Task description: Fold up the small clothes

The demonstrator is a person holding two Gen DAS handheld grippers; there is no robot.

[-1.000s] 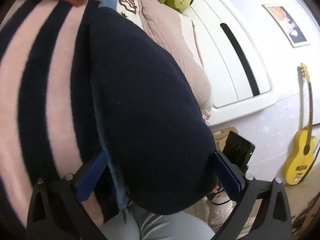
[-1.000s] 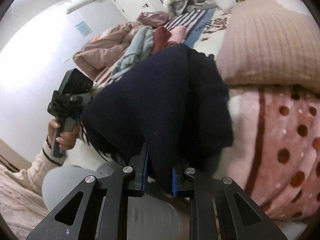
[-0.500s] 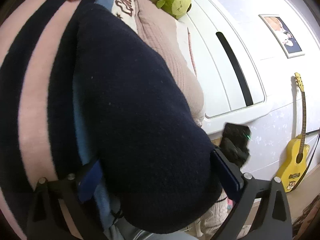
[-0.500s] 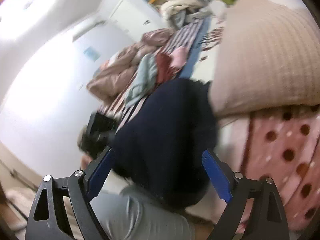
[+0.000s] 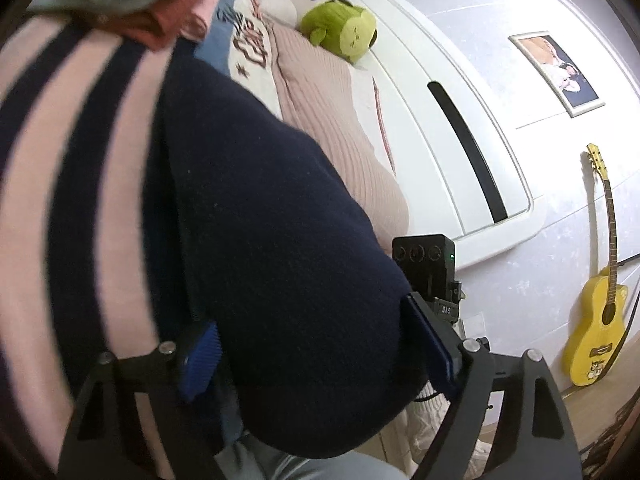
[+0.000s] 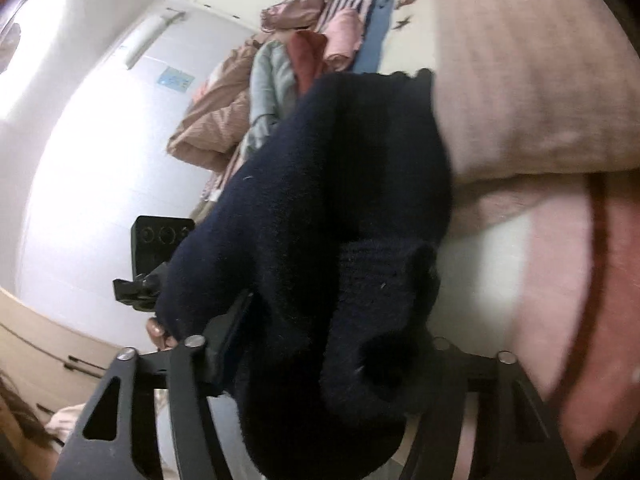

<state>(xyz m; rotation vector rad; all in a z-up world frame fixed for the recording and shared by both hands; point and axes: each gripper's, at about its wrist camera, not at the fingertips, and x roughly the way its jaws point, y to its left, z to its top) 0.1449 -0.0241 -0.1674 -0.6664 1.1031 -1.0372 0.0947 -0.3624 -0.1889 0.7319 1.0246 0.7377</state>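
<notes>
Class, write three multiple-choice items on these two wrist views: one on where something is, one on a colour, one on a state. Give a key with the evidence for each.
1. Where does the yellow guitar stand?
A. Upright by the white wall
B. Flat on the bed
C. Hanging from the ceiling

2. What colour is the knit garment in front of the grippers?
A. Bright red
B. Dark navy
C. White

3. How does the left gripper stand?
A. Shut on the green plush toy
B. Open, with the garment between its fingers
C. Out of view

Key:
1 A, its body is low by the floor and its neck points up along the wall.
2 B, the fabric is dark navy in both views.
3 B, its blue pads sit wide apart on either side of the fabric, while the green plush toy lies far off on the bed.
</notes>
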